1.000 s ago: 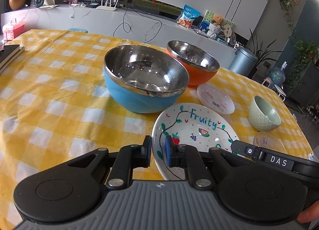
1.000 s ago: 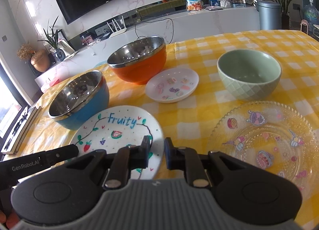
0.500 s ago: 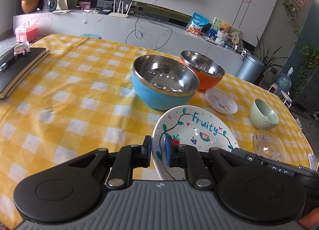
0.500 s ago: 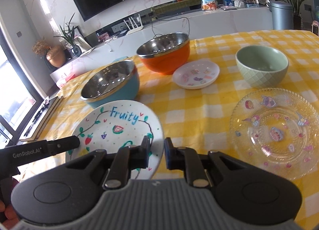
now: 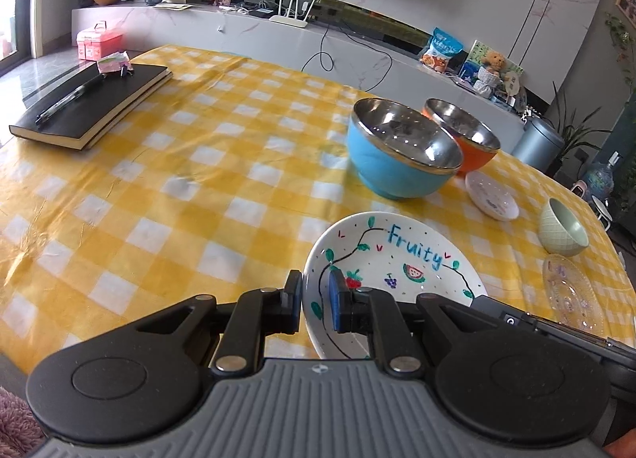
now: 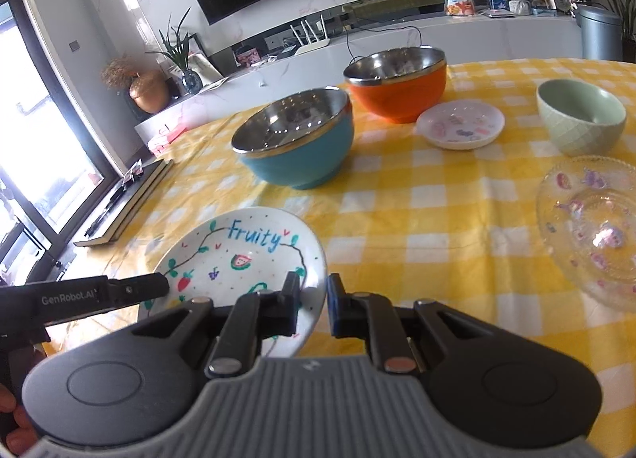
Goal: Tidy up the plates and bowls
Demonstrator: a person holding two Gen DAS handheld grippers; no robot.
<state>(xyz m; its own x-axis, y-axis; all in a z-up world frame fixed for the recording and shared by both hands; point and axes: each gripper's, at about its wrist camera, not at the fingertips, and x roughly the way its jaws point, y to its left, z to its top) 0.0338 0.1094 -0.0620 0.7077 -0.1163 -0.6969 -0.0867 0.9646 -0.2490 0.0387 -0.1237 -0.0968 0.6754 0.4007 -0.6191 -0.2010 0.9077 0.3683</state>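
While my left gripper (image 5: 315, 294) and right gripper (image 6: 312, 301) both pinch opposite rim edges of the glossy round "Fruity" plate (image 6: 254, 255), it's lifted over the yellow checked tablecloth (image 5: 167, 187), near the steel-lined blue bowl (image 6: 296, 140).

- Left wrist view: close above the table (image 5: 159, 187), facing forward over its own fingers (image 5: 293, 295) toward the media wall.
- Right wrist view: equally close, angled leftward.
- Shared: "Fruity" plate (image 5: 397, 259) (image 6: 246, 255), blue bowl (image 5: 397, 163) (image 6: 294, 148), orange bowl (image 5: 473, 148) (image 6: 397, 88).
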